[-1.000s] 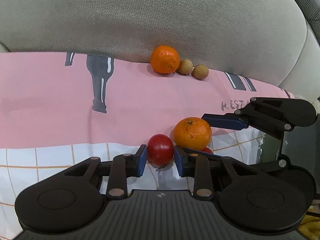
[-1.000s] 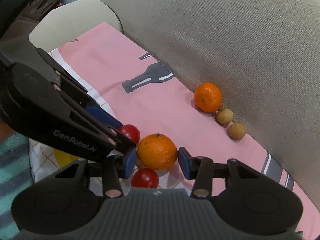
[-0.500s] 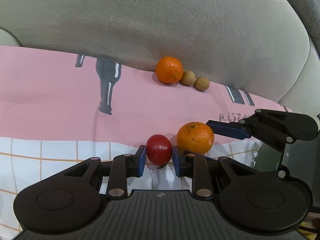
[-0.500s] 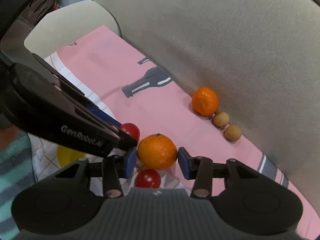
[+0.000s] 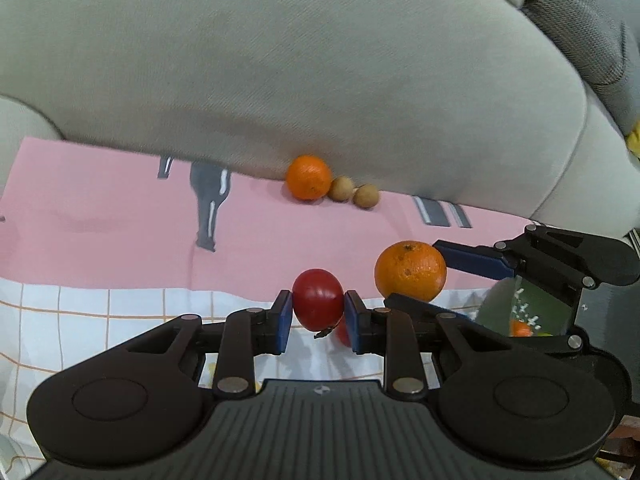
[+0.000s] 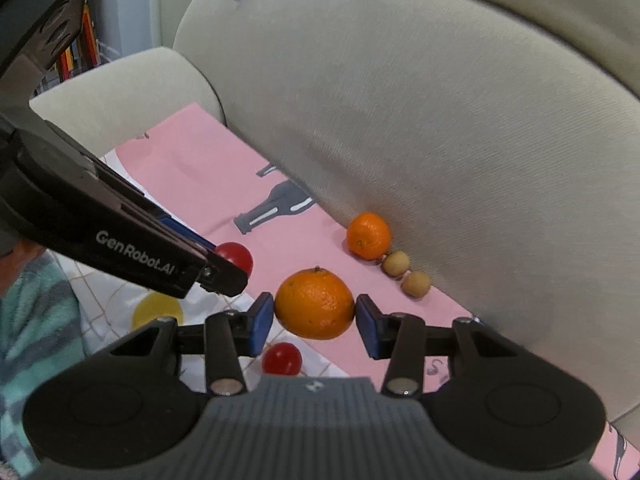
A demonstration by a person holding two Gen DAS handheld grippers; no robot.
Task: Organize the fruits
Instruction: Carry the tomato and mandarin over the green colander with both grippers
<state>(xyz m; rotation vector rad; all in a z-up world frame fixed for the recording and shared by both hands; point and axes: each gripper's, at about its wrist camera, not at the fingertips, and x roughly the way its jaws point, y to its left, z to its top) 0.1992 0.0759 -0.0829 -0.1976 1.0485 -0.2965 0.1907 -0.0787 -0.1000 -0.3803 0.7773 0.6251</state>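
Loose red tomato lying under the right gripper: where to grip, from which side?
Grip the loose tomato across its widest middle, coming from above: it is round and smooth and lies on the cloth, with the held orange and right gripper directly over it now.

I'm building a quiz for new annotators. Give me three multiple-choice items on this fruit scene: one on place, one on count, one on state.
1. Where do the two small brown fruits lie?
A. beside the far orange, against the cushion
B. on the white checked cloth
C. between gripper fingers

2. How many oranges are visible?
A. one
B. two
C. four

3. What does the left hand-held gripper hold?
A. nothing
B. an orange
C. a red tomato

Key: 1 A, the brown fruits sit next to the far orange at the sofa cushion. 2 B, that one plus the held orange. 3 C, the left hand-held gripper clamps the red tomato.
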